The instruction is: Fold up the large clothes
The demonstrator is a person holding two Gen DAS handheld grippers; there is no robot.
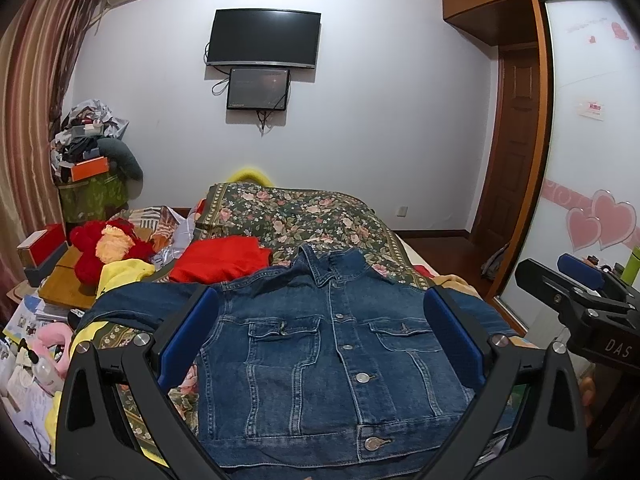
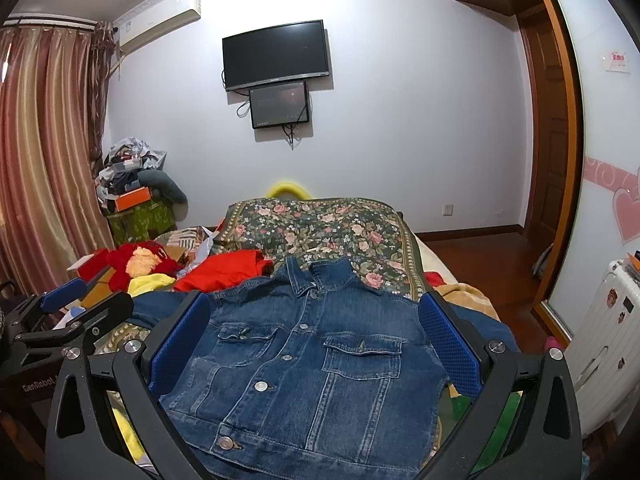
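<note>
White letters "DAS" stand on the black body of the right hand-held gripper [image 1: 576, 280]. "GenRobot" is printed on the left hand-held gripper [image 2: 80, 300], at its lower side. The wall sign is unreadable.

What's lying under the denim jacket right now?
The denim jacket lies buttoned, front up, on the floral bedspread, with yellow fabric showing at its left edge. Whatever sits directly beneath its body is covered.

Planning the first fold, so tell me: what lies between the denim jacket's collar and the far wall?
Beyond the denim jacket, the floral bedspread and a yellow object at its far end; both views show it.
</note>
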